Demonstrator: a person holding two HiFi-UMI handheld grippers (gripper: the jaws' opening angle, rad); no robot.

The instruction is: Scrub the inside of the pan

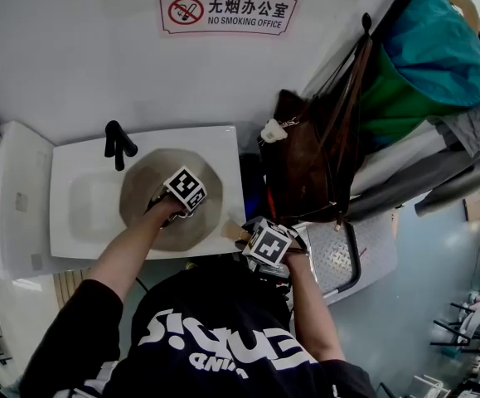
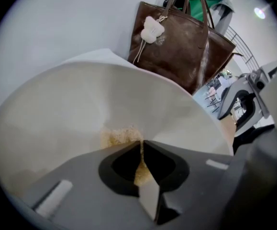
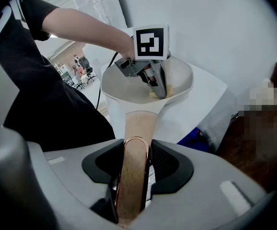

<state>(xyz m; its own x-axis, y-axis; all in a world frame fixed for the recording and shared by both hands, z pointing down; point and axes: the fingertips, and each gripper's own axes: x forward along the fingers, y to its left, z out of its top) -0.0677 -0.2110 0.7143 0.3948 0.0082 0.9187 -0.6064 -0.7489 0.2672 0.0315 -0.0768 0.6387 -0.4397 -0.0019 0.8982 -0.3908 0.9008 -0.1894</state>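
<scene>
Sink (image 1: 219, 143), white, set against the wall, w/ a brown bag (image 1: 306, 164) hanging just to its right. Cream pan (image 1: 144, 185) sits in the basin, its wood-tone handle (image 3: 138, 123) sticking out past the sink's front-right corner. R gripper (image 3: 131, 150) is clamped tight on that handle. L gripper (image 2: 141, 146) is down inside the pan, jaws nearly together, pinching a yellow scrub pad (image 2: 121, 137) that touches the pan's inner wall.

White wall (image 1: 74, 48), no-smoking sign (image 1: 228, 11), brown bag (image 1: 306, 164)
</scene>
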